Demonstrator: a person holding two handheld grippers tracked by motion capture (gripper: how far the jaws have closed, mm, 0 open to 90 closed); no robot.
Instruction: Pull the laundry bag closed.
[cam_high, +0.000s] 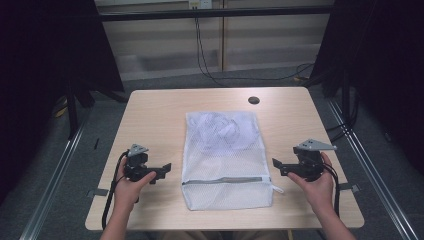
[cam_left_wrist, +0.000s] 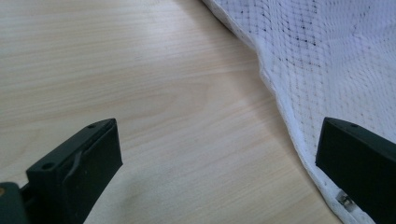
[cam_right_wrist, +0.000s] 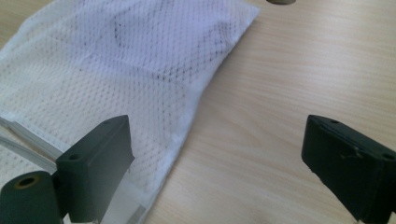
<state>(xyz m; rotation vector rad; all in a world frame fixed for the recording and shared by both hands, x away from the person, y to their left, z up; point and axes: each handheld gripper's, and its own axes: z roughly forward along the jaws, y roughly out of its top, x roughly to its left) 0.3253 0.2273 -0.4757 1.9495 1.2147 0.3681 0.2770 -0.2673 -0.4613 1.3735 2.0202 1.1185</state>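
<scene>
On the pale wooden table (cam_high: 150, 115), both grippers, left (cam_high: 161, 170) and right (cam_high: 278, 166), are hovering spread wide and empty beside the white mesh bag (cam_high: 222, 150), likely approaching to grasp its edges next.

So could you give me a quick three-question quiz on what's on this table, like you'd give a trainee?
1. True or false: the left claw is gripping the mesh bag.
2. Which sits nearer the person, the bag's zip or the bundled cloth inside it?
3. What dark round thing lies in the table beyond the bag?

Key:
1. False; both claws, right claw included, are open and beside the bag.
2. The zip.
3. A hole.
</scene>
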